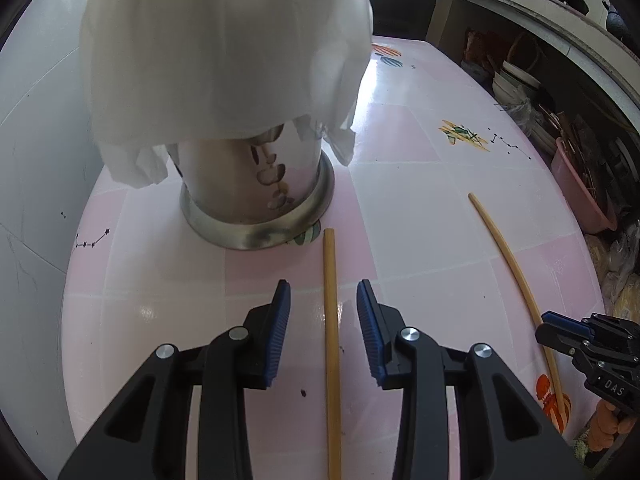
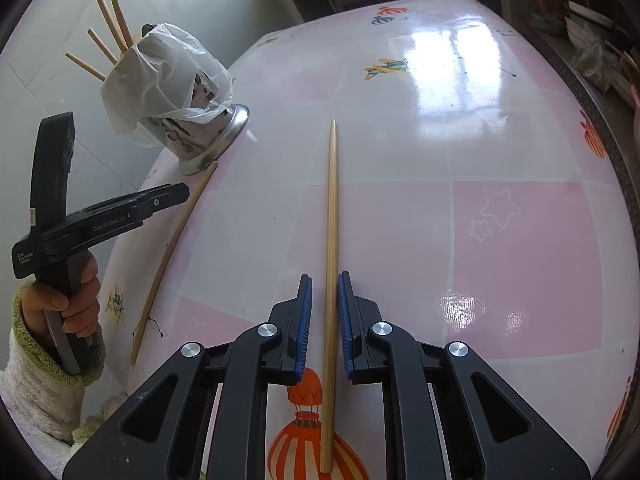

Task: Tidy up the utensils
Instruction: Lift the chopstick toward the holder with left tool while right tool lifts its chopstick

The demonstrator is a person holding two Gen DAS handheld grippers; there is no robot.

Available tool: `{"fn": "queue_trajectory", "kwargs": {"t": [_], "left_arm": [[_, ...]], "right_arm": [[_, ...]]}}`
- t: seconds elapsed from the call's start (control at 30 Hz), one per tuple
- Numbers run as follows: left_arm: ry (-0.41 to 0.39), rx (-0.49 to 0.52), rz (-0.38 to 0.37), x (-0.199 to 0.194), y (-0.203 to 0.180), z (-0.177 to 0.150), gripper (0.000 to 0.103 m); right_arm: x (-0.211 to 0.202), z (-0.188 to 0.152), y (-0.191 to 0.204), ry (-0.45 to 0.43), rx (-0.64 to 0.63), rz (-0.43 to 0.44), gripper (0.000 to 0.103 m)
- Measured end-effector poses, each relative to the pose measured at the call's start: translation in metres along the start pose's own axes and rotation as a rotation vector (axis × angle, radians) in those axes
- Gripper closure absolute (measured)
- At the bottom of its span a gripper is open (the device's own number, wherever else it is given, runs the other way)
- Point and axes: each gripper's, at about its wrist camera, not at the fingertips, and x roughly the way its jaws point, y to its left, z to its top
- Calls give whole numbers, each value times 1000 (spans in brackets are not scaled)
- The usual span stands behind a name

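Currently each chopstick (image 1: 331, 340) (image 2: 330, 280) is straddled lengthwise by a gripper: left gripper (image 1: 323, 300) jaws wide, right gripper (image 2: 324, 292) jaws narrow, neither touching; alignment presumably permits pinching toward holder (image 1: 256, 196) ahead.

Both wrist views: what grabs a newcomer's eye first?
Each open gripper straddles a loose bamboo chopstick flat on the glossy pink-and-white checked tablecloth: the left gripper over the near chopstick, the right gripper over the far chopstick. Behind them, by the white wall, stands the steel utensil holder, draped in a white plastic bag, with more chopsticks fanning out.
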Motion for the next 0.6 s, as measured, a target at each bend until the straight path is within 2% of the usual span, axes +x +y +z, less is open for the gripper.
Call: {"fn": "queue_trajectory", "kwargs": {"t": [0.13,0.2,0.43,0.6], "left_arm": [[9,36,27,12,-8,7,71],[27,34,44,18,-9,7,79],[9,8,81,22,-2,7,96],[1,-14,59,19,3,5,97]], "right_arm": [[-2,-1,-2,-3,3,8,90],[-3,-1,-2,-2,2,9,90],[-3,-1,-3,-2,6,12,90],[-4,0,-4,2,6,12,90]]}}
